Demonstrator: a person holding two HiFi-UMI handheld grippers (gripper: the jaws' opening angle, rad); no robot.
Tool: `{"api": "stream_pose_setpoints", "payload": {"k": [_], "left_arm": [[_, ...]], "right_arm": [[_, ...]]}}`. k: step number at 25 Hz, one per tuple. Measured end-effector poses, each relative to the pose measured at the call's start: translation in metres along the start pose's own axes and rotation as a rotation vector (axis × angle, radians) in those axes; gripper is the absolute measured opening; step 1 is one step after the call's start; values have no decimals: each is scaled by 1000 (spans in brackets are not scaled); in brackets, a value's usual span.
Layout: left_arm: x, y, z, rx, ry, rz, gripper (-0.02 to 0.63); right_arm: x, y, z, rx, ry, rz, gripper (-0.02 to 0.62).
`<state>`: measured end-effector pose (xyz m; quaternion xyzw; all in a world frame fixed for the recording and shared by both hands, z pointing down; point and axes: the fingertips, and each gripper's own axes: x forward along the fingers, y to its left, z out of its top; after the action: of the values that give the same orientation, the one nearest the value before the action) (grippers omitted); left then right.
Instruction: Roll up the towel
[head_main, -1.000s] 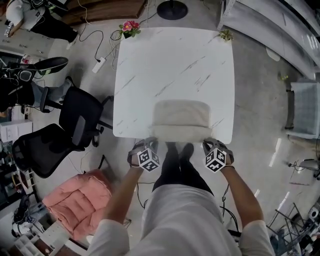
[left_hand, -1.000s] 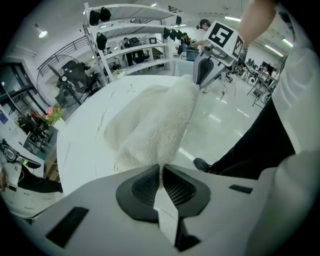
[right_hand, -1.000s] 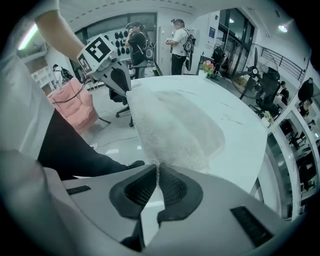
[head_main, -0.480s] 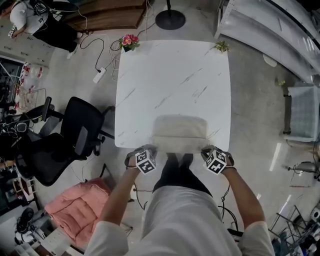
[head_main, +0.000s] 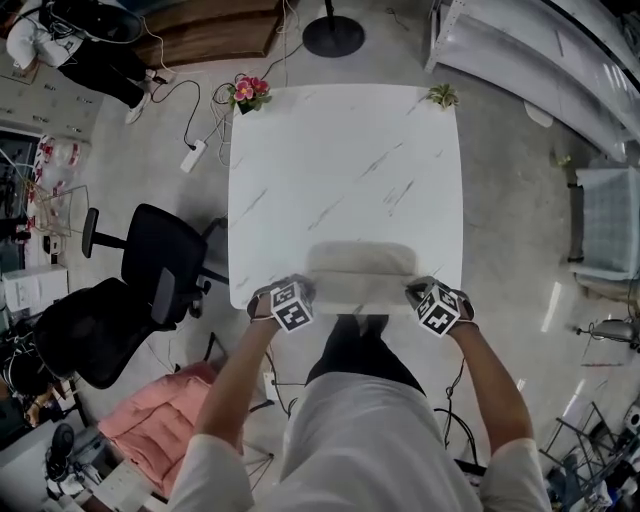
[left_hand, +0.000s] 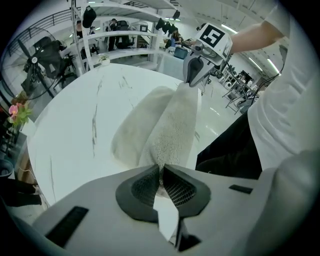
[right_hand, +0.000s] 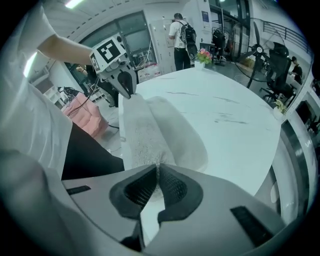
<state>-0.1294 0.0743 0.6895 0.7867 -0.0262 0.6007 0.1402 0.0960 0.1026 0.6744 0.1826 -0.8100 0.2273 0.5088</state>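
Pinching the towel (head_main: 360, 268) at both near corners, you have the left tongs (left_hand: 160, 169) and right tongs (right_hand: 157, 168) each clenched on its pile. It spans between them and lies just ahead on the table (head_main: 340, 160). Gripping both ends at once likely keeps the raised edge straight, so the first turn rolls evenly.

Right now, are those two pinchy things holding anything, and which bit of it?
Yes, the towel. The left gripper and the right gripper each pinch its near edge, one at each end, jaws shut on the cloth.
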Motion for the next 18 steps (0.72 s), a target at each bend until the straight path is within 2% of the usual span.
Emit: {"api": "stream_pose_setpoints", "payload": {"k": [6, 9, 12, 14, 18], "left_arm": [[2, 37, 14, -4, -26, 53, 43], [4, 57, 20, -25, -40, 132, 77], [10, 73, 21, -47, -40, 223, 161], [17, 77, 19, -76, -41, 240, 173], [22, 79, 19, -97, -54, 258, 155]], "right_arm": [[8, -29, 11, 6, 7, -51, 28], [14, -45, 13, 4, 15, -126, 42], [19, -62, 13, 21, 24, -212, 116], [23, -70, 12, 51, 24, -243, 158], [30, -73, 9, 66, 31, -253, 167]]}}
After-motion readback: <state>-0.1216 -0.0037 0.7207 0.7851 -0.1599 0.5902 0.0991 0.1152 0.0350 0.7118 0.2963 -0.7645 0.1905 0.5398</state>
